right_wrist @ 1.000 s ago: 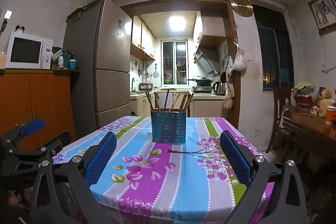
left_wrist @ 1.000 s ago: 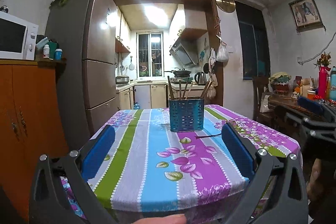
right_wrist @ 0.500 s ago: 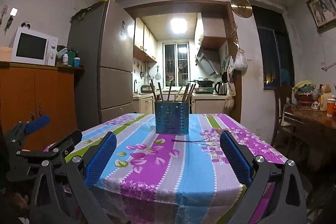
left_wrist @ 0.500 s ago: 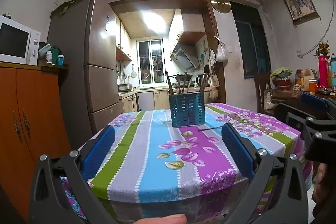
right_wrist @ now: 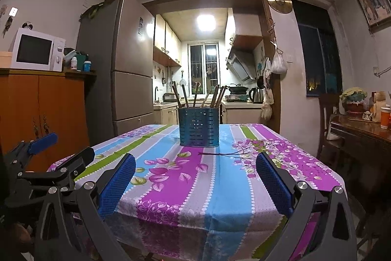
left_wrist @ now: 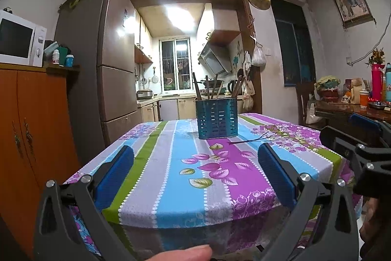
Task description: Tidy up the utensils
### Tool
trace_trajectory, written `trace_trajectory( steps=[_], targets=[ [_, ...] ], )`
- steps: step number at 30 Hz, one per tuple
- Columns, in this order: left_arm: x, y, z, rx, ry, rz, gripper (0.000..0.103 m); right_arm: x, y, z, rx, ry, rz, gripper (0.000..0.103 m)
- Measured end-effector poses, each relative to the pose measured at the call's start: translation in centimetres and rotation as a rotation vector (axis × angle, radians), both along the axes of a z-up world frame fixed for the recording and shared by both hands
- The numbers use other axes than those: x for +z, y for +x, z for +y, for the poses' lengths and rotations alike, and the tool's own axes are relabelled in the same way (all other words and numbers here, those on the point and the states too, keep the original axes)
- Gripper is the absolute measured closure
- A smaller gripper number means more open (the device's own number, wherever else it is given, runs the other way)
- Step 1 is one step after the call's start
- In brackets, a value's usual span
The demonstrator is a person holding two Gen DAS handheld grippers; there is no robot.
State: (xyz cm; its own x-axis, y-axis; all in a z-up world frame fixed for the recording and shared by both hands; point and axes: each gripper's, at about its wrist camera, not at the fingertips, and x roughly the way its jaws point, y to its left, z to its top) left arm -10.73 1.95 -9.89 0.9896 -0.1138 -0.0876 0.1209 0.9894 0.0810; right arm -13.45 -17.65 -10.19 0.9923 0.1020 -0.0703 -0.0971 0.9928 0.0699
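A blue perforated utensil holder (left_wrist: pixel 216 118) stands at the far middle of the table with several dark chopsticks (left_wrist: pixel 197 88) upright in it; it also shows in the right wrist view (right_wrist: pixel 198 127). One loose chopstick (left_wrist: pixel 246 140) lies flat on the cloth just in front and right of it, also in the right wrist view (right_wrist: pixel 217 154). My left gripper (left_wrist: pixel 195 171) is open and empty, low before the table's near edge. My right gripper (right_wrist: pixel 195 176) is open and empty, beside it to the right.
The table wears a striped floral cloth (left_wrist: pixel 171 177). An orange cabinet (left_wrist: pixel 29 129) with a microwave (left_wrist: pixel 19 42) and a tall fridge (left_wrist: pixel 102 80) stand left. A dark wooden side table (left_wrist: pixel 352 111) with bottles and cups and a chair (right_wrist: pixel 328 119) stand right.
Both grippers have dropped lower and drawn back from the table, so the tabletop now appears at a shallower angle. Holder and loose chopstick have not moved.
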Motion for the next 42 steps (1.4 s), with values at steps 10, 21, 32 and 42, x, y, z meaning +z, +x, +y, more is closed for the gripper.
trace_trajectory(
  steps=[10, 21, 32, 42],
  targets=[
    [-0.4, 0.3, -0.1, 0.008, 0.009, 0.013, 0.005, -0.5, 0.2, -0.3, -0.020, 0.004, 0.008, 0.005],
    [0.7, 0.0, -0.4, 0.003, -0.001, -0.010, 0.005, -0.4, 0.1, -0.3, -0.031, 0.009, 0.011, 0.005],
    [2.8, -0.4, -0.9, -0.007, -0.016, -0.034, 0.005, 2.3, -0.7, -0.5, -0.025, 0.016, -0.002, 0.005],
    [4.9, -0.7, -0.8, -0.016, -0.055, -0.057, 0.005, 3.9, -1.3, -0.6, -0.014, 0.020, -0.028, 0.005]
  ],
)
